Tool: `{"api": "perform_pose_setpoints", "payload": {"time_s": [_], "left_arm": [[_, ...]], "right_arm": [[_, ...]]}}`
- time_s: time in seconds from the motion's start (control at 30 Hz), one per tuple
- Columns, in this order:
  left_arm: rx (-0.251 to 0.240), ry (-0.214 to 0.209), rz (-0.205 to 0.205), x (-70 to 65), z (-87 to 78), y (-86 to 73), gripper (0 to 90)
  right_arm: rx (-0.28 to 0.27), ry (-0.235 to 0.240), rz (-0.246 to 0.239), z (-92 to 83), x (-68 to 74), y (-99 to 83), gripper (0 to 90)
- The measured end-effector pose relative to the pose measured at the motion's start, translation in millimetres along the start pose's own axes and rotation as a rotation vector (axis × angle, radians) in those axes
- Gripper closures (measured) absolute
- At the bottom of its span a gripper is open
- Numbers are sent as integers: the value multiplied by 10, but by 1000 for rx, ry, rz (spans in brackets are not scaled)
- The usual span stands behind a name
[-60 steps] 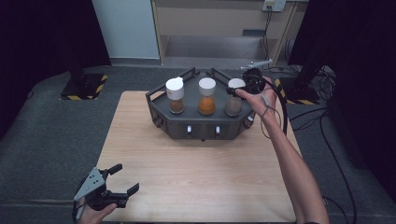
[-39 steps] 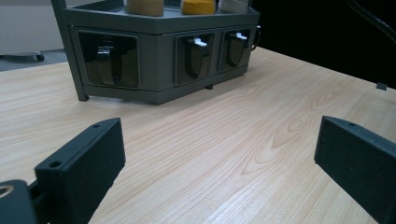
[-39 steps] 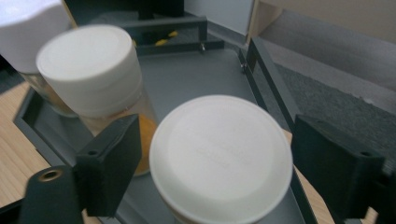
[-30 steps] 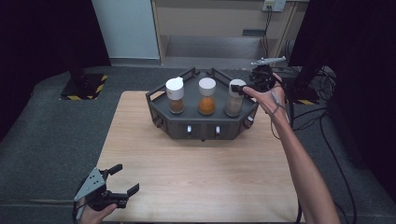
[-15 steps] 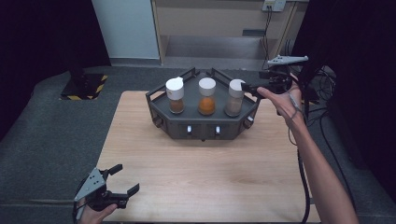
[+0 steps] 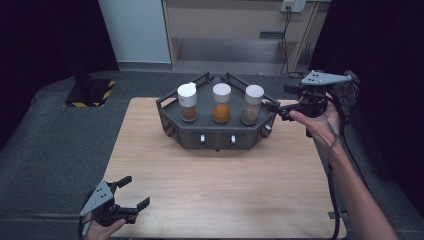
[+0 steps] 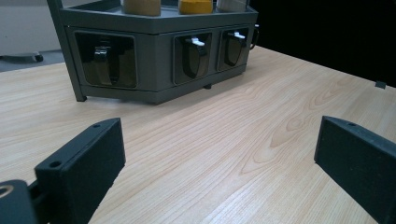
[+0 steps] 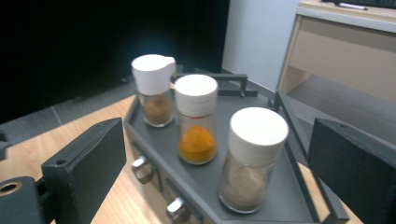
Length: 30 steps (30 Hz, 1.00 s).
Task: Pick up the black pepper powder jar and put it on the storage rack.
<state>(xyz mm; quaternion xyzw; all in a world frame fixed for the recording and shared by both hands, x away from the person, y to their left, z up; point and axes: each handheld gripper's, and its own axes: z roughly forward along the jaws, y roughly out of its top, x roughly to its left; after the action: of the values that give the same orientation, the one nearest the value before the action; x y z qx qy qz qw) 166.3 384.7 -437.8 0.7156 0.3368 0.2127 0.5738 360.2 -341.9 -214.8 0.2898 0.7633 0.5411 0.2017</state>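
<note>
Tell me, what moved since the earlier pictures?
The right gripper let go of the beige spice jar and pulled away to the right, its jaws just opening wider, nothing between them. The three jars, the rack and the left gripper stayed put.

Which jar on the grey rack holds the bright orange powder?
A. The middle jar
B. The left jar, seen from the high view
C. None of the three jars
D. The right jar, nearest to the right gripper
A: in the high view the middle jar on the rack holds bright orange powder, while the left jar holds brown and the right jar a pale greyish-brown powder.
</note>
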Motion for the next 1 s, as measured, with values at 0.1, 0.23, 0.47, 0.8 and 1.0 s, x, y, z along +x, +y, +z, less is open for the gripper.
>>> {"api": "perform_pose_setpoints", "payload": {"time_s": [0.1, 0.23, 0.47, 0.8, 1.0], "left_arm": [[0, 2, 0, -3, -2, -1, 11], [2, 2, 0, -3, 2, 2, 10], [0, 0, 0, -6, -1, 2, 10], [2, 1, 1, -9, 0, 3, 10], [2, 1, 1, -11, 1, 3, 10]], "right_arm": [[-18, 13, -12, -76, 53, -65, 53], [-41, 37, -24, -175, 138, -157, 52], [-65, 62, -31, -280, 238, -294, 50], [-97, 85, -49, -476, 392, -546, 51], [-115, 91, -46, -611, 461, -706, 51]]}}
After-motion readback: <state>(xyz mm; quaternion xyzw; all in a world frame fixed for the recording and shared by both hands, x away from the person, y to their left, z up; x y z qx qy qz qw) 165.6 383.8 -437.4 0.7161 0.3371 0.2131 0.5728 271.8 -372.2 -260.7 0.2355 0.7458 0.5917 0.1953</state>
